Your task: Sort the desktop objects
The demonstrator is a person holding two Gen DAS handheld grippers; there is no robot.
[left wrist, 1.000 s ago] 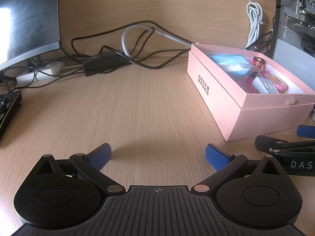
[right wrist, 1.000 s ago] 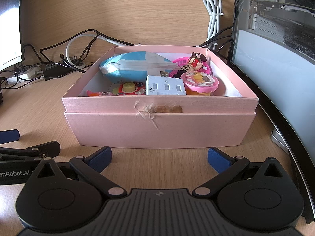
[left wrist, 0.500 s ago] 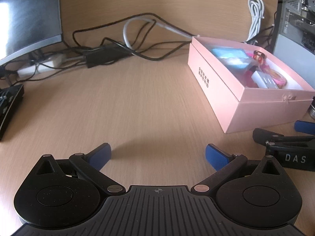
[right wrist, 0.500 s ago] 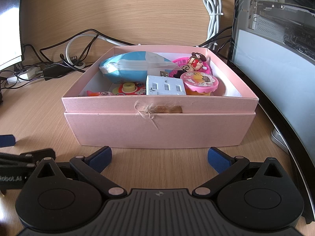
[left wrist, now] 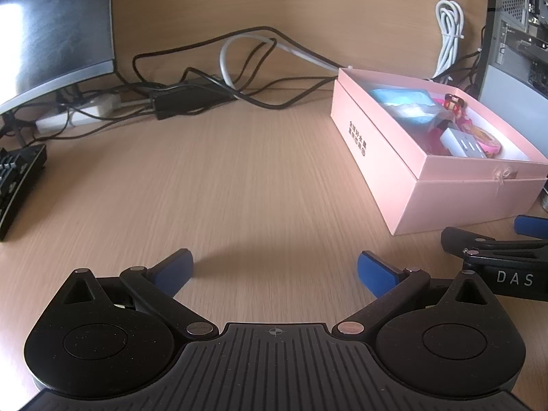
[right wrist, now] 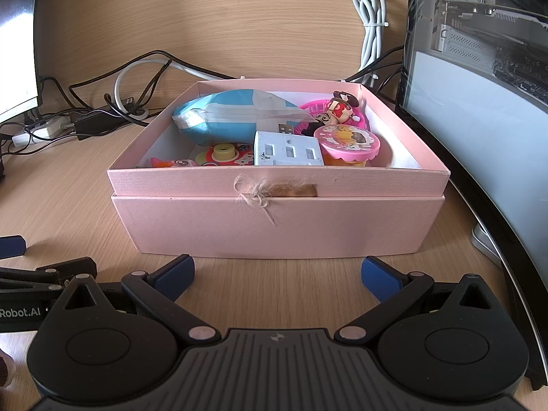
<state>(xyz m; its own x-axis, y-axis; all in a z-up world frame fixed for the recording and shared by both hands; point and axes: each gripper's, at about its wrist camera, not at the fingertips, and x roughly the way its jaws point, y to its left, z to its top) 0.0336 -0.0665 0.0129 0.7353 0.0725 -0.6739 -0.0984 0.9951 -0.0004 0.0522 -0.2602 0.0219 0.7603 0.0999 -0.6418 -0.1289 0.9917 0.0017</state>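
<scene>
Both grippers, left (left wrist: 275, 270) and right (right wrist: 277, 275), gape empty; "DAS" and "Robot.AI" lettering shows.

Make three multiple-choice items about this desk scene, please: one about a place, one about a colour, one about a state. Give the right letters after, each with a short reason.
1. Where does the white hub lie?
A. in the box
B. on the keyboard
C. under the monitor

2. What colour is the box?
A. green
B. pink
C. black

3. In what state is the right tool?
A. shut on a toy
B. shut on a cable
C. open, holding nothing

Answers:
1. A: the hub sits inside the box walls, beside the blue-and-white pouch and the round pink toy.
2. B: all visible sides of the box are pink in both views.
3. C: its blue fingers stand wide apart over the bare desk in front of the box, with nothing between them. The left tool is open too.
</scene>
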